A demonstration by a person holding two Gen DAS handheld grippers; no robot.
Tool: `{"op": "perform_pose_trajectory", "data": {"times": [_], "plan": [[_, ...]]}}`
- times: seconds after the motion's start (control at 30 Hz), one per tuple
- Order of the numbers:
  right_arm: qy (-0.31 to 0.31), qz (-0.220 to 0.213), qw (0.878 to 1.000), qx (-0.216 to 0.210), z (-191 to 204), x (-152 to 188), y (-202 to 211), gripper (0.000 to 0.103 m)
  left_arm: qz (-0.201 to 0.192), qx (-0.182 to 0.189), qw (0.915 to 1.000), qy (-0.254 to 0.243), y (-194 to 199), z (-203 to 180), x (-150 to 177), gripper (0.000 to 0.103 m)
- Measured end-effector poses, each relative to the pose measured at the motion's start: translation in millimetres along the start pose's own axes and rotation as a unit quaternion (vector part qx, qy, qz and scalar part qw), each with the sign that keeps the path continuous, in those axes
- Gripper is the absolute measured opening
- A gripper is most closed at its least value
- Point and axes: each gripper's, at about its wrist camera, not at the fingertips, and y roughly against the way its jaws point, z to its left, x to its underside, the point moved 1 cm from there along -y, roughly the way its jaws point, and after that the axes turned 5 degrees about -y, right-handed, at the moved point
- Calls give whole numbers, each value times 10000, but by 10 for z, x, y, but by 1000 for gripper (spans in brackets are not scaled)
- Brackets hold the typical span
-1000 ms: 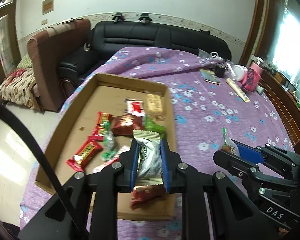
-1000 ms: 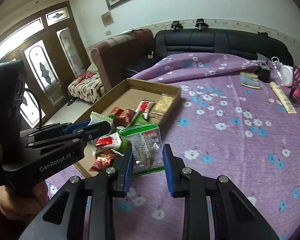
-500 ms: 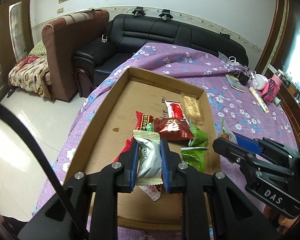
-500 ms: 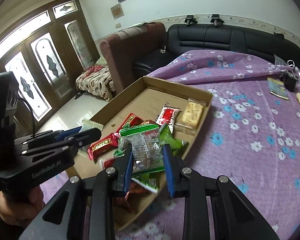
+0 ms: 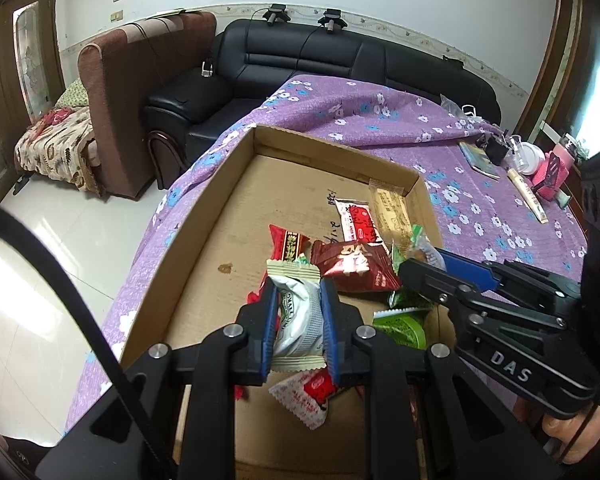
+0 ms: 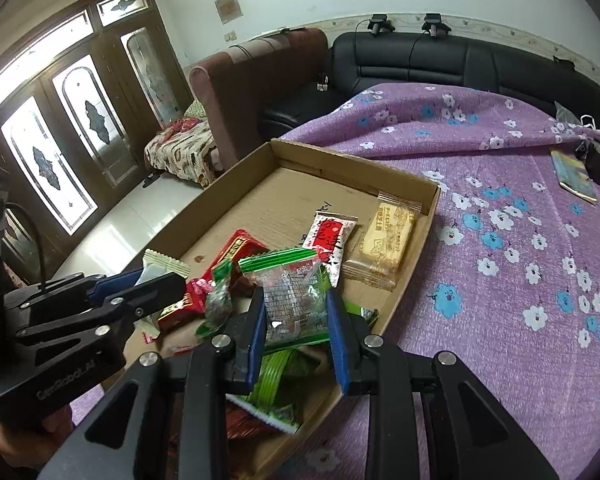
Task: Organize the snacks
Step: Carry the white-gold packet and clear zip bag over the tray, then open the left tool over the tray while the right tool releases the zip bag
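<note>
A shallow cardboard box [image 5: 236, 184] [image 6: 400, 178] lies on the purple flowered cloth and holds several snack packets. My left gripper [image 5: 298, 312] is shut on a silver and white packet [image 5: 296, 312] and holds it over the box's near half. My right gripper [image 6: 296, 320] is shut on a clear green-edged packet [image 6: 292, 296] over the box's near right part. The right gripper shows in the left wrist view [image 5: 424, 276]. The left gripper shows in the right wrist view [image 6: 156, 280]. Red packets [image 5: 352, 266], a beige biscuit packet [image 6: 384, 240] and green packets [image 6: 276, 384] lie in the box.
The purple cloth [image 6: 520, 240] spreads right of the box. A booklet [image 6: 576, 176], a black clip [image 6: 596, 160], a long stick-shaped pack [image 5: 526, 196] and a pink container [image 5: 552, 172] sit at the far right. A black sofa [image 5: 340, 68] and a brown armchair [image 5: 132, 92] stand behind.
Both grippers have moved left and forward with their packets, from the box's near right edge and the cloth to over the box. Both stay shut.
</note>
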Motion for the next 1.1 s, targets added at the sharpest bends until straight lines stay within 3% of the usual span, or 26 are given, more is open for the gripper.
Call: {"op": "perform_pose_trajectory", "data": {"times": [0.47, 0.8, 0.87, 0.93, 1.0, 1.1], "plan": [[66, 158, 9998, 92, -66, -187, -260, 27, 316, 0, 9995, -81, -288, -31, -68, 23], [10, 248, 9997, -76, -85, -191, -339, 31, 450, -38, 9989, -147, -377, -57, -79, 25], [8, 220, 9997, -71, -89, -191, -329, 31, 489, -33, 9987, -128, -392, -44, -78, 31], [7, 190, 9998, -68, -87, -193, -314, 31, 501, -58, 9987, -105, -399, -25, -69, 48], [19, 169, 9998, -79, -88, -198, -306, 31, 481, -73, 9988, -62, -386, -11, -64, 58], [-12, 129, 9999, -96, -96, -203, -274, 31, 448, -87, 9989, -50, -362, -13, -67, 66]]}}
